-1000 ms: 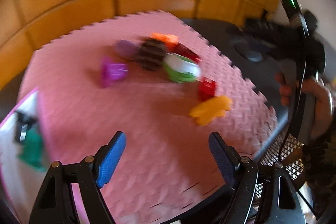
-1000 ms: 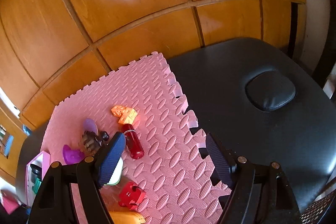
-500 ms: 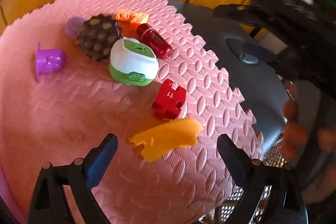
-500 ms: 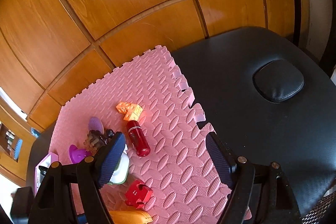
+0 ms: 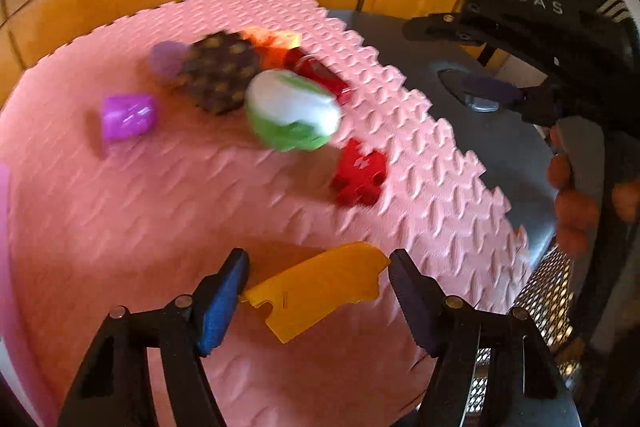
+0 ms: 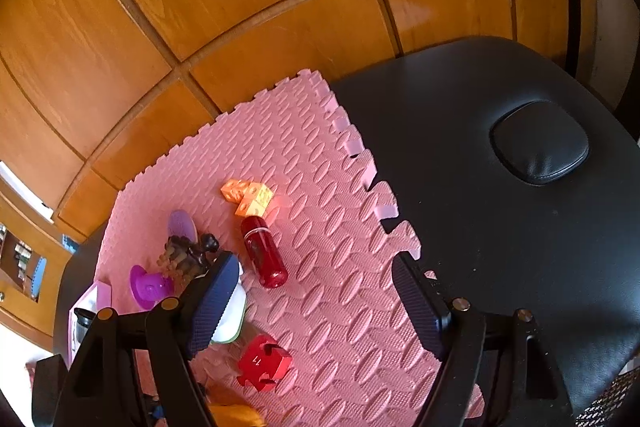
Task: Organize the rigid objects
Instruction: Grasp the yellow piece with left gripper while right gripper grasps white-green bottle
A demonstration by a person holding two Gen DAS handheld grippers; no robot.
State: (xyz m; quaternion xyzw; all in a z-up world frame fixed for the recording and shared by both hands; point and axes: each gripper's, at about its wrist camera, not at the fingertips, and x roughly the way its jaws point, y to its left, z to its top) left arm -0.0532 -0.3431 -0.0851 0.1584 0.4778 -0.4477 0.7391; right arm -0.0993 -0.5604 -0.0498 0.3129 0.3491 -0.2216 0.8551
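The left hand-held gripper (image 5: pixel 316 291) is spread open around the flat yellow piece (image 5: pixel 316 291) near the pink mat's (image 5: pixel 160 227) near edge. So thin a piece could slide or tip out as the pads close. The right hand-held gripper (image 6: pixel 316 303) hovers open and empty. Farther off, motion blur smears the green-and-white case (image 5: pixel 292 115), and the red bottle (image 5: pixel 320 75) is half hidden behind it.

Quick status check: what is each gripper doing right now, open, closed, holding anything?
Left gripper: open, its fingers either side of the flat yellow plastic piece, not clamped on it.
Right gripper: open, holding nothing, above the pink foam mat.
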